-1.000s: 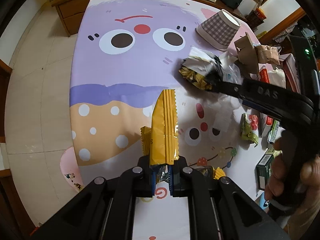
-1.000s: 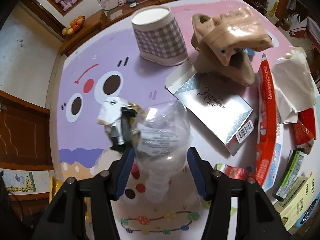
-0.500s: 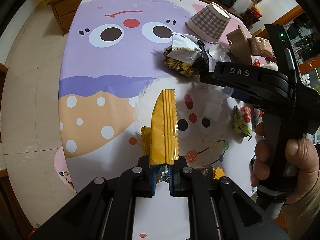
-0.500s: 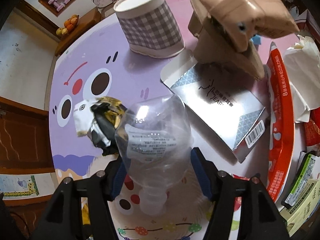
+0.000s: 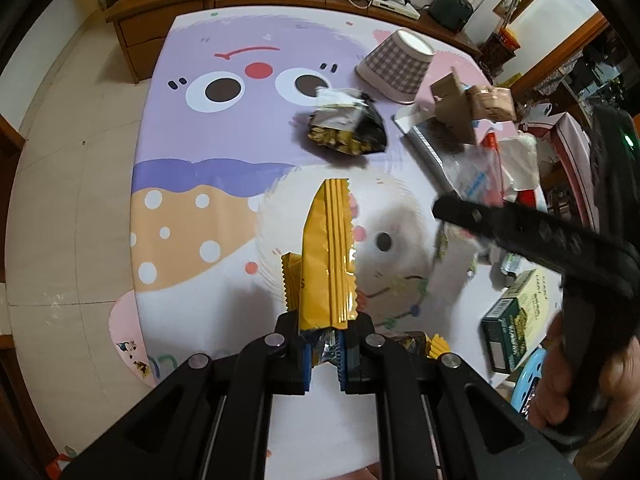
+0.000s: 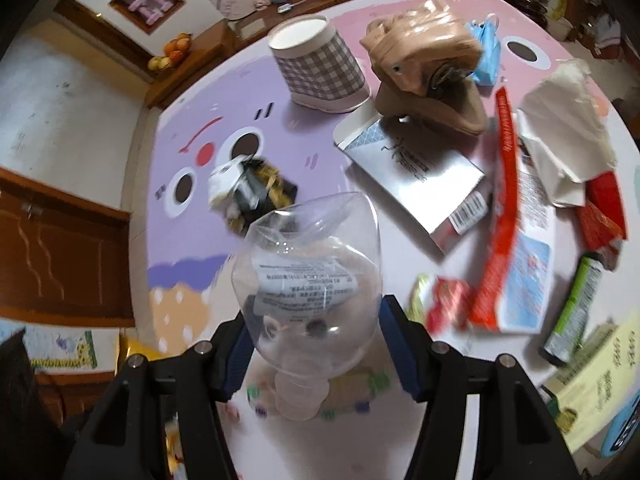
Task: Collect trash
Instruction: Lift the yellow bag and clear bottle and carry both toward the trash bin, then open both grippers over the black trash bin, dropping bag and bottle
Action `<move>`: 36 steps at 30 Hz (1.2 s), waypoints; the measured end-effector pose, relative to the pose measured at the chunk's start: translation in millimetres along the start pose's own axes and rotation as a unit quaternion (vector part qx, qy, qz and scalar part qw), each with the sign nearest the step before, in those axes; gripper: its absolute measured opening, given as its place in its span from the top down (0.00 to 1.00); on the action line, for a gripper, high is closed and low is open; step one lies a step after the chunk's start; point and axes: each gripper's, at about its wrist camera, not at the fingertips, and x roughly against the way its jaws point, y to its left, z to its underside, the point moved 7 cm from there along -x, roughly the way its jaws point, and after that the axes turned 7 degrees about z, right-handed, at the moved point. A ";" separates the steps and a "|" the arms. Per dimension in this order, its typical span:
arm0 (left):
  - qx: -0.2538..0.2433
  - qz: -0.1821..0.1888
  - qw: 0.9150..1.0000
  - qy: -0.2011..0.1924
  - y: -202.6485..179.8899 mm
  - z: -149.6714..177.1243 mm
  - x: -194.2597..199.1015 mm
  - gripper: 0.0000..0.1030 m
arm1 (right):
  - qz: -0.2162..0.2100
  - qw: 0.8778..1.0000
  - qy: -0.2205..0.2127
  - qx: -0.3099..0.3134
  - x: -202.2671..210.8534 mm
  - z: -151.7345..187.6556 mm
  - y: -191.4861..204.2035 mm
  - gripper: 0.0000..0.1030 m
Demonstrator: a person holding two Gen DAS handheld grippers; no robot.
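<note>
Left wrist view shows the left gripper point(image 5: 323, 354) pinched tight on a yellow foil wrapper point(image 5: 326, 256), light, limp and slick, best held at its crimped end, above the near edge of the cartoon tablecloth point(image 5: 224, 152). Over the tablecloth's middle, the right gripper point(image 6: 314, 346) clamps a clear plastic bottle point(image 6: 308, 276): light, crushable, gripped near its shoulder.

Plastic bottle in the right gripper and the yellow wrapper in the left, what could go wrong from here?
1. The crushed clear plastic bottle is smooth and held only at its lower sides by the right gripper, so it may slip out.
2. The left gripper pinches just the bottom end of the yellow wrapper, which could pull free.
3. The checked bin lies on its side, so trash could spill back.
</note>
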 end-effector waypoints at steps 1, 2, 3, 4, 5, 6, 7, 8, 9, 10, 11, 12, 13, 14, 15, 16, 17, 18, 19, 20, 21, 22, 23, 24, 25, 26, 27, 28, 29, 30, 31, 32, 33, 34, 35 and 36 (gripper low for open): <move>0.000 -0.001 1.000 -0.004 -5.4 3.5 2.8 0.93 | -0.003 1.000 -0.001 0.006 6.4 4.6 -1.9 0.42; 0.001 -0.002 1.000 -0.007 -10.4 7.7 5.3 0.93 | -0.008 1.000 -0.001 0.012 12.9 10.0 -3.5 0.42; 0.001 -0.003 1.000 -0.012 -17.9 13.8 8.5 0.93 | -0.017 1.000 -0.001 0.021 23.5 19.8 -6.8 0.42; 0.002 -0.004 1.000 -0.015 -25.5 19.4 10.7 0.93 | -0.023 0.999 0.000 0.027 29.1 25.4 -8.9 0.42; 0.002 -0.005 1.000 -0.020 -34.6 26.1 12.8 0.93 | -0.030 0.999 0.001 0.034 35.1 30.9 -11.0 0.42; 0.003 -0.006 1.000 -0.024 -43.0 33.1 14.8 0.93 | -0.037 0.998 0.002 0.043 43.7 39.7 -16.2 0.42; 0.004 -0.008 1.000 -0.029 -51.9 40.2 16.4 0.93 | -0.045 0.998 0.002 0.054 53.7 50.9 -22.8 0.42; 0.006 -0.009 0.999 -0.033 -59.5 46.8 17.6 0.93 | -0.051 0.997 0.002 0.063 61.3 59.4 -29.0 0.42; 0.010 -0.010 0.999 -0.039 -69.2 55.8 18.8 0.93 | -0.056 0.996 0.002 0.072 69.5 67.2 -35.1 0.42; 0.015 -0.010 0.999 -0.044 -78.6 65.5 19.7 0.93 | -0.061 0.995 0.001 0.080 75.8 75.0 -41.6 0.42; 0.023 -0.009 0.998 -0.050 -90.1 76.4 20.0 0.93 | -0.064 0.994 0.000 0.088 81.5 83.5 -46.8 0.42; 0.029 -0.009 0.998 -0.054 -97.9 84.2 20.5 0.93 | -0.067 0.993 -0.001 0.099 89.4 91.9 -54.8 0.42; 0.038 -0.009 0.997 -0.059 -109.4 96.2 20.1 0.93 | -0.071 0.991 -0.003 0.113 100.1 105.0 -66.6 0.42; 0.043 -0.008 0.997 -0.062 -116.1 104.2 20.5 0.93 | -0.072 0.990 -0.006 0.123 108.6 114.7 -77.0 0.42; 0.050 -0.007 0.997 -0.066 -125.5 115.0 19.6 0.93 | -0.073 0.989 -0.008 0.132 115.5 122.2 -82.8 0.41; 0.056 -0.007 0.996 -0.069 -136.3 127.0 18.1 0.93 | -0.074 0.987 -0.009 0.139 121.0 127.7 -88.9 0.42; 0.058 -0.007 0.996 -0.070 -144.1 136.6 17.3 0.93 | -0.075 0.986 -0.011 0.149 128.4 138.1 -100.2 0.41; 0.062 -0.008 0.996 -0.070 -153.9 148.8 14.4 0.93 | -0.075 0.985 -0.012 0.155 130.8 144.2 -105.8 0.41; 0.063 -0.009 0.996 -0.069 -160.9 157.9 11.7 0.93 | -0.075 0.984 -0.012 0.164 136.5 154.1 -116.6 0.41; 0.064 -0.012 0.996 -0.068 -169.9 168.9 8.3 0.93 | -0.074 0.983 -0.012 0.170 140.2 160.8 -124.0 0.41; 0.065 -0.013 0.996 -0.066 -175.3 177.8 7.0 0.93 | -0.073 0.982 -0.010 0.176 142.6 168.9 -132.4 0.41; 0.067 -0.015 0.996 -0.064 -182.0 187.3 4.2 0.93 | -0.074 0.981 -0.008 0.180 143.6 176.7 -140.7 0.41; 0.068 -0.016 0.996 -0.061 -187.6 196.3 1.0 0.93 | -0.075 0.980 -0.003 0.183 143.6 185.1 -150.2 0.41; 0.071 -0.017 0.996 -0.057 -194.4 207.1 -2.8 0.93 | -0.073 0.980 0.001 0.185 143.4 192.3 -159.3 0.41; 0.072 -0.017 0.996 -0.052 -199.6 215.4 -6.4 0.93 | -0.071 0.980 0.004 0.187 141.6 200.0 -167.4 0.41; 0.073 -0.019 0.996 -0.045 -205.1 224.6 -10.8 0.93 | -0.068 0.980 0.007 0.189 139.2 206.0 -174.0 0.41; 0.072 -0.020 0.996 -0.041 -208.1 230.8 -14.1 0.93 | -0.066 0.980 0.008 0.189 137.8 210.5 -177.8 0.41; 0.068 -0.024 0.997 -0.035 -212.4 239.1 -19.1 0.93 | -0.064 0.980 0.011 0.189 134.9 218.1 -185.3 0.41; 0.064 -0.027 0.997 -0.029 -215.9 246.7 -24.6 0.93 | -0.062 0.980 0.014 0.189 131.1 224.8 -192.1 0.41; 0.062 -0.029 0.997 -0.025 -217.0 252.4 -29.3 0.93 | -0.061 0.980 0.016 0.187 127.8 230.9 -198.3 0.41; 0.059 -0.030 0.998 -0.019 -217.9 258.1 -35.6 0.93 | -0.059 0.981 0.018 0.183 122.6 235.6 -204.0 0.41; 0.057 -0.031 0.998 -0.014 -218.8 263.3 -41.3 0.93 | -0.058 0.982 0.020 0.179 119.0 239.5 -207.6 0.41; 0.057 -0.034 0.998 -0.009 -218.6 269.3 -49.8 0.93 | -0.059 0.983 0.027 0.169 109.5 245.9 -215.3 0.41; 0.057 -0.036 0.998 -0.005 -218.0 273.5 -56.4 0.93 | -0.058 0.985 0.033 0.162 102.6 249.0 -219.5 0.41; 0.057 -0.037 0.998 -0.001 -216.7 277.7 -65.2 0.93 | -0.056 0.986 0.040 0.152 92.3 254.3 -226.0 0.41; 0.057 -0.038 0.998 -0.001 -213.8 279.5 -71.7 0.92 | -0.054 0.987 0.044 0.145 85.7 257.1 -229.9 0.41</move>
